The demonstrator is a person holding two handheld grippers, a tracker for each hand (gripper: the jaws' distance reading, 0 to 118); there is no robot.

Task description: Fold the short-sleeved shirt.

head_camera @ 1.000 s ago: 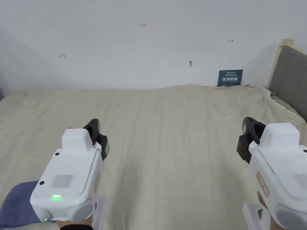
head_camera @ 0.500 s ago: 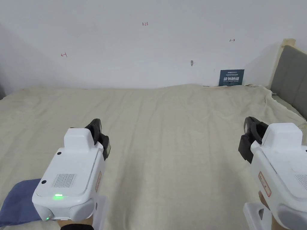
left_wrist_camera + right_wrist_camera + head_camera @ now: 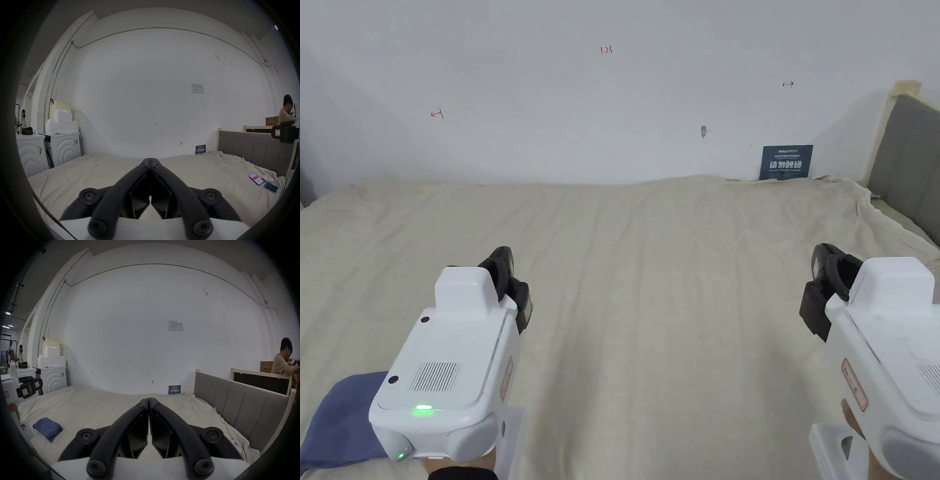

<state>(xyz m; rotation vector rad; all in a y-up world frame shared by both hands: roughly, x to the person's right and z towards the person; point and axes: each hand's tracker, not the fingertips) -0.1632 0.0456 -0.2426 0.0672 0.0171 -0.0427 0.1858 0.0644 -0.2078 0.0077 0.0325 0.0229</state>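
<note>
Hovering above the bed [image 3: 650,262], both tools are being held level and pointed toward the far wall, well apart from each other. The left hand-held gripper [image 3: 150,160] is showing its two black jaws pressed together with nothing between them, and the right hand-held gripper [image 3: 148,400] is likewise pinched closed on nothing. The short-sleeved shirt [image 3: 47,428], a blue bundle, is lying on the cream bed sheet at the near left edge, just beside and below the left tool in the head view [image 3: 340,419], and it is looking already gathered into a compact, roughly rectangular packet rather than spread flat. Judging from that shape and from both tools hanging free of it, the folding is probably either finished and the packet set aside, or the garment is waiting to be fetched; the pictures are not settling which. The wide middle of the bed is lying bare and lightly creased, which is making it the natural working surface for laying cloth out. Two phones [image 3: 263,182] are resting on the sheet near the grey headboard [image 3: 240,410] on the right, well away from the shirt, so they are not likely to be getting in the way. Other people are sitting or standing at the room's edges, apart from the bed.
</note>
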